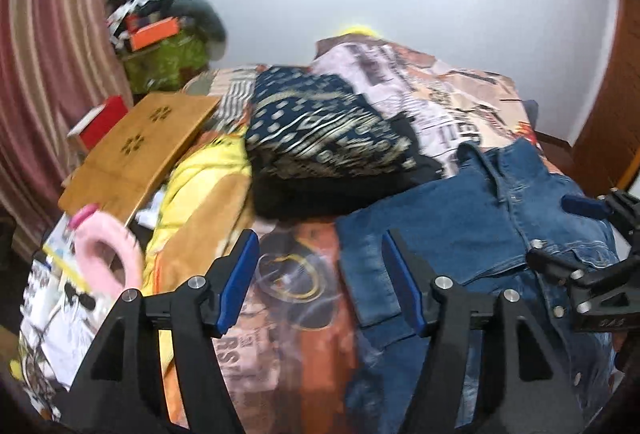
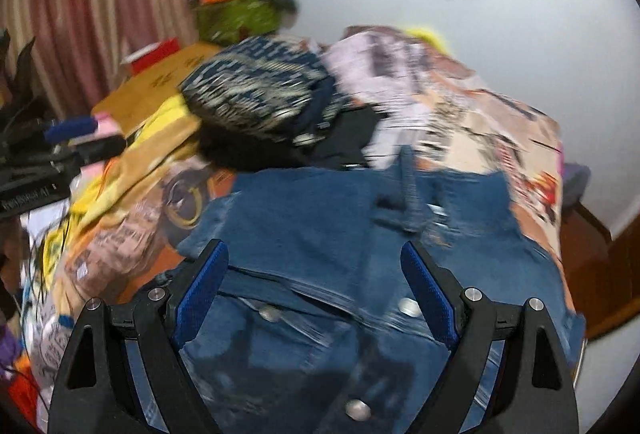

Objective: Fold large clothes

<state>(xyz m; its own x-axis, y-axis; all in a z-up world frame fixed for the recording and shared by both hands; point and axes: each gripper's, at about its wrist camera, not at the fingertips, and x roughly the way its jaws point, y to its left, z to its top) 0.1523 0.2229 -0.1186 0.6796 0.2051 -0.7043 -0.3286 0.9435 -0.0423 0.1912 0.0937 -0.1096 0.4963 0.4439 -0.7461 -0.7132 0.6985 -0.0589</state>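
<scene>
A blue denim jacket (image 1: 440, 234) (image 2: 320, 214) lies spread on the patterned bedspread (image 1: 304, 314), its metal buttons showing. My left gripper (image 1: 320, 238) is open with nothing between its blue pads; it hovers over the bedspread at the jacket's left edge. My right gripper (image 2: 313, 246) is open above the jacket's buttoned front, also holding nothing. It shows at the right edge of the left wrist view as well, right gripper (image 1: 560, 230). Behind the jacket a navy patterned cloth (image 1: 320, 126) rests on a black garment (image 1: 312, 194).
A yellow and tan garment (image 1: 208, 178) lies left of the pile. Further left are a wooden lap table (image 1: 136, 146), a red box (image 1: 104, 118) and a pink fluffy ring (image 1: 108, 258). Striped curtain (image 1: 48, 74) on the left, wooden door (image 1: 612, 114) on the right.
</scene>
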